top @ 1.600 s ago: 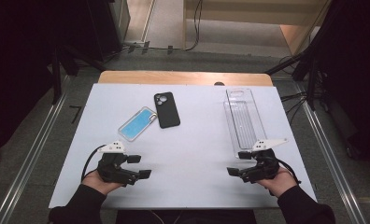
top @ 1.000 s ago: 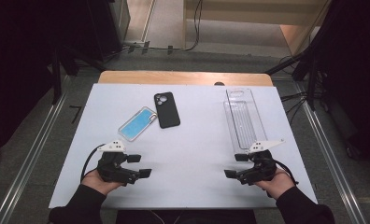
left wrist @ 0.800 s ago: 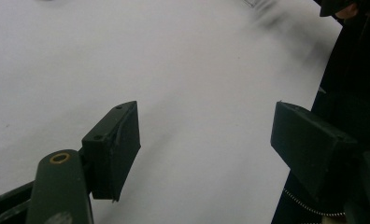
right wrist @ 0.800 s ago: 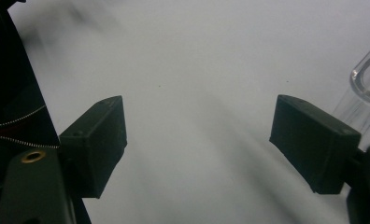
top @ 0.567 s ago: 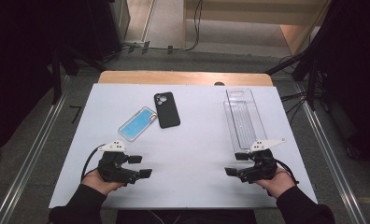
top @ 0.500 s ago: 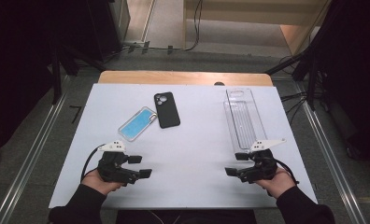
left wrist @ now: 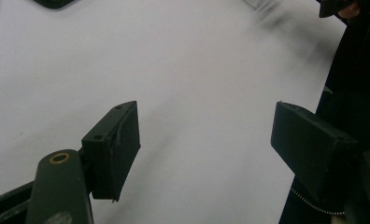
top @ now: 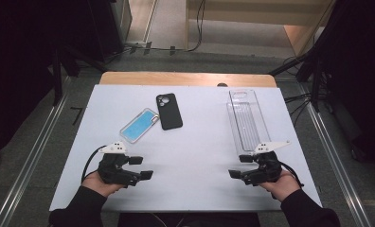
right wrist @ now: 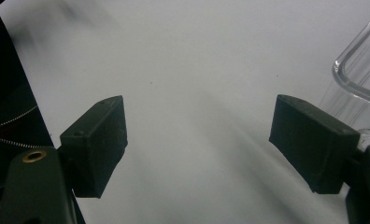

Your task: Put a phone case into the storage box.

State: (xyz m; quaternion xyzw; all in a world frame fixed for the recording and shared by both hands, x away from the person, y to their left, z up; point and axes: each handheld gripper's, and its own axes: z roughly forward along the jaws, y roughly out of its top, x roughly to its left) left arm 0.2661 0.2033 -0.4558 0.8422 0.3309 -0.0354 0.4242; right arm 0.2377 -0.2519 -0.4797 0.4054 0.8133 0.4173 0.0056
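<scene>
— Jaws first: how do they stand?

— Both pairs are wide apart with nothing between them. In the left gripper view the pads (left wrist: pixel 113 149) frame bare white table (left wrist: pixel 183 84); in the right gripper view the pads (right wrist: pixel 96 144) do the same, with a clear curved rim at the right edge.

— Where are the grippers themselves?

— Left gripper (top: pixel 140 168) lies low near the front edge at the left, pointing toward the middle. Right gripper (top: pixel 240 166) sits near the front edge at the right, pointing inward too. The right one's jaws have just been closing a little, with nothing in them.

— And what is nearest?

— Clear tray (top: pixel 246 118) lies lengthwise just beyond the right gripper, its near end just beside it. Whether they touch I cannot tell. Blue case (top: pixel 139 126) lies tilted beyond the left gripper, well apart from it. Black phone (top: pixel 168 111) lies right beside the case, camera end away from the person.
</scene>
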